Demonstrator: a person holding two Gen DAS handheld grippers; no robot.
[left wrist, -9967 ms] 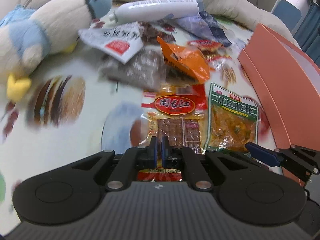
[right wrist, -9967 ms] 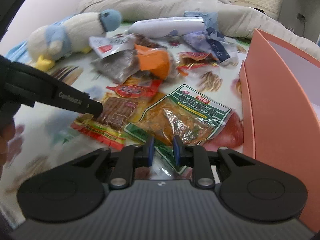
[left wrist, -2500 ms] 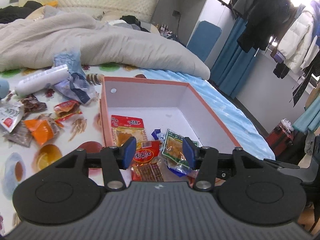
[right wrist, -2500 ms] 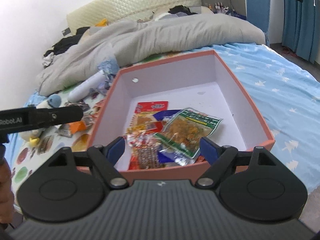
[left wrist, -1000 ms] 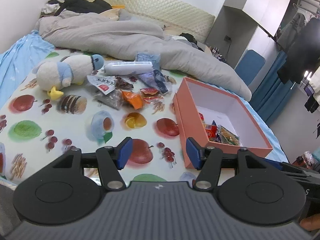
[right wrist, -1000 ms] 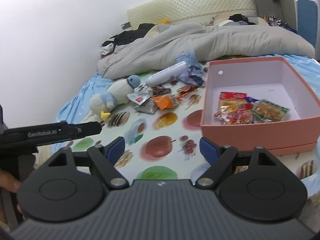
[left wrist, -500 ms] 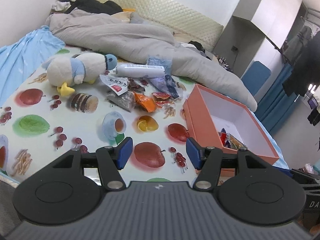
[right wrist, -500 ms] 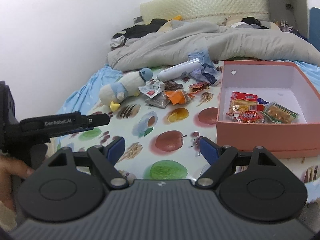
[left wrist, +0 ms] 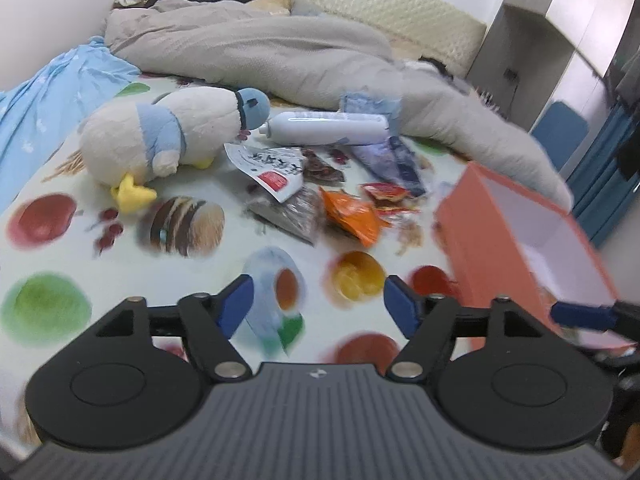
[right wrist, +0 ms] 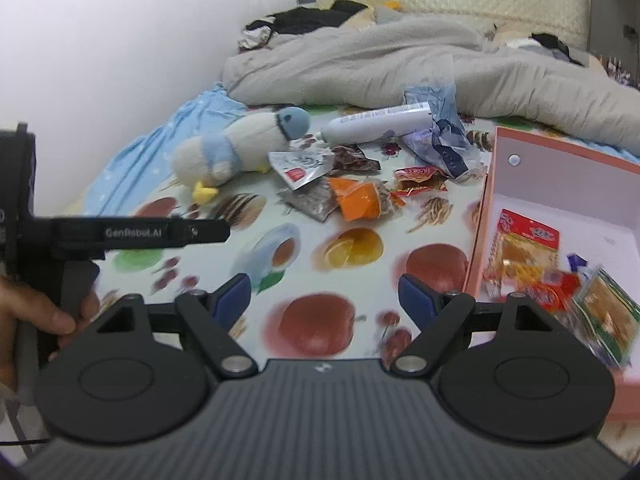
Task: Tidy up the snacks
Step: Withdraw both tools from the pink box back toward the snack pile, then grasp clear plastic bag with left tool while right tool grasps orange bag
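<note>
A pile of snack packets lies on the fruit-print sheet: an orange packet [left wrist: 352,218] [right wrist: 356,200], a grey-brown packet [left wrist: 290,216], a white packet with a red label [left wrist: 272,168] [right wrist: 300,166] and a small red packet [left wrist: 386,196] [right wrist: 420,180]. The pink box [left wrist: 476,236] [right wrist: 486,216] stands at the right with several packets inside, among them a red-topped one [right wrist: 520,248]. My left gripper [left wrist: 318,306] is open and empty, short of the pile. My right gripper [right wrist: 326,294] is open and empty, left of the box.
A plush duck [left wrist: 168,140] [right wrist: 232,152] lies left of the pile. A white tube [left wrist: 324,128] [right wrist: 376,122] and crumpled blue wrapping [right wrist: 438,140] lie behind it. A grey duvet [left wrist: 280,52] covers the far bed. The left gripper's finger [right wrist: 160,234] reaches in from the left.
Both grippers have moved closer to the bed and the snack pile, still open and empty. Earlier they released two packets into the pink box.
</note>
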